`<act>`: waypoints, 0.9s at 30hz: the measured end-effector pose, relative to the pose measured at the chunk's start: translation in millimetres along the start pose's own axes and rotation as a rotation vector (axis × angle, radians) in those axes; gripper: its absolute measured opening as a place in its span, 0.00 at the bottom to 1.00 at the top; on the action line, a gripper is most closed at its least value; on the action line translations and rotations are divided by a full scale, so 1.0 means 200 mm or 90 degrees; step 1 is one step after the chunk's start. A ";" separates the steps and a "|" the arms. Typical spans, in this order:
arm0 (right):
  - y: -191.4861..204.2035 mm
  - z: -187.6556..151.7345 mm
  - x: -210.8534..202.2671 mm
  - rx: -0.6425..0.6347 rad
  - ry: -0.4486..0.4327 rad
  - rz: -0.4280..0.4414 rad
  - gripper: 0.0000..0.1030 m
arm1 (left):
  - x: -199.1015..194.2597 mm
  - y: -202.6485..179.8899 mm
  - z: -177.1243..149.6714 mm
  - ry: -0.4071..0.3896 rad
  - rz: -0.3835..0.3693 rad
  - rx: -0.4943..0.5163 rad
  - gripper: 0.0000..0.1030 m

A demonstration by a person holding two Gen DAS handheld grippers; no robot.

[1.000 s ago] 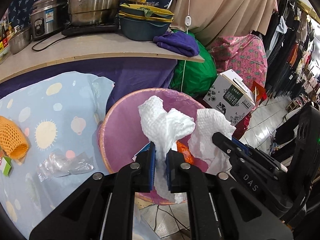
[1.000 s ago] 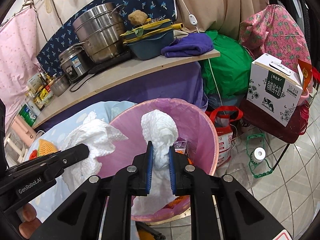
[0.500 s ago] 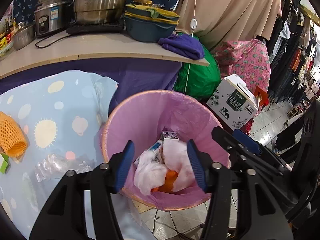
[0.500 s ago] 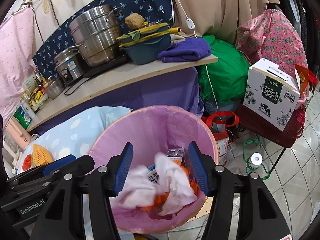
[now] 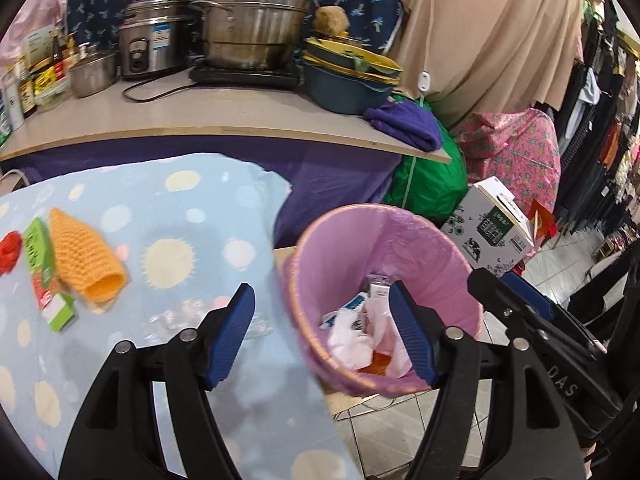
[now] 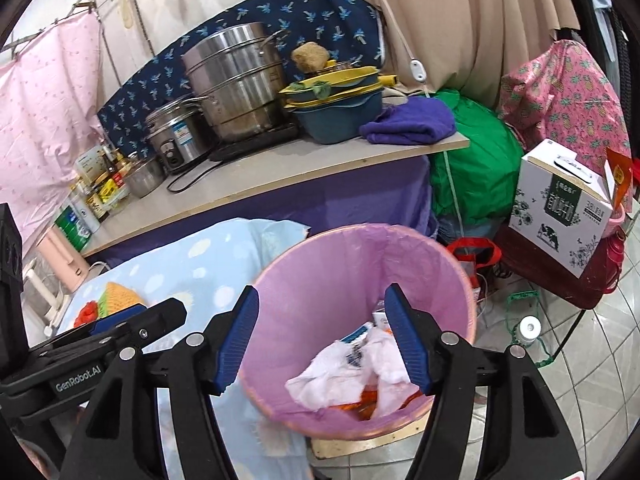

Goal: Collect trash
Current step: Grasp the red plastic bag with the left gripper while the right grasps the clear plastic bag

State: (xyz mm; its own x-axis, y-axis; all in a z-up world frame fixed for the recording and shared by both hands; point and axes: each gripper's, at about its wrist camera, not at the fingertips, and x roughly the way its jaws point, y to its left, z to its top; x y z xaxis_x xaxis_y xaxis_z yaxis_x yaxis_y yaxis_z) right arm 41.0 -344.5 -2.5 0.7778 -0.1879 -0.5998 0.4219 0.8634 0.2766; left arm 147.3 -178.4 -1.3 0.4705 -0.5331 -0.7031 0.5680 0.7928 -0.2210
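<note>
A pink-lined trash bin [image 5: 340, 240] [image 6: 320, 264] stands beside the blue spotted table [image 5: 168, 216]. White crumpled tissues [image 5: 352, 344] [image 6: 332, 376] lie inside it on orange scraps. My left gripper [image 5: 322, 338] is open and empty, over the table edge and the bin's left rim. My right gripper [image 6: 326, 340] is open and empty above the bin. On the table lie an orange foam net [image 5: 86, 260], a green carton [image 5: 46, 276], a red scrap [image 5: 10, 250] and a clear plastic wrapper [image 5: 180, 318].
A counter [image 5: 200, 116] behind holds steel pots [image 5: 256, 16], a blue basin [image 5: 348, 84] and a purple cloth [image 5: 404, 126]. A green bag [image 6: 472, 168], a milk carton box [image 6: 560, 208] and a plastic bottle [image 6: 528, 330] sit on the floor to the right.
Both grippers opened and dropped their white tissues into the bin. The left gripper has since swung left toward the table.
</note>
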 end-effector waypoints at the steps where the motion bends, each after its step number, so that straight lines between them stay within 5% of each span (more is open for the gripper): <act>1: 0.04 -0.01 0.00 -0.006 0.004 0.010 0.62 | -0.03 0.06 -0.01 -0.001 0.012 -0.010 0.64; 14: 0.59 -0.22 0.24 -0.090 0.089 0.095 0.62 | -0.28 0.83 -0.26 0.012 0.163 -0.138 0.64; 20: 0.77 -0.28 0.41 -0.115 0.123 0.091 0.62 | -0.38 1.15 -0.32 0.000 0.221 -0.186 0.75; 27: 0.87 -0.32 0.62 -0.137 0.157 0.059 0.62 | -0.45 1.47 -0.30 -0.015 0.268 -0.223 0.76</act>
State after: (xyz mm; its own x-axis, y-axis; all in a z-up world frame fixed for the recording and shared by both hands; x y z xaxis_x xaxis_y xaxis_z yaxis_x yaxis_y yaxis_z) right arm 180.0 -186.9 -76.9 0.6611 -0.0077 -0.7503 0.2257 0.9557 0.1891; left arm 231.9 120.5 -44.1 0.6258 -0.1519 -0.7651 0.0702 0.9878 -0.1387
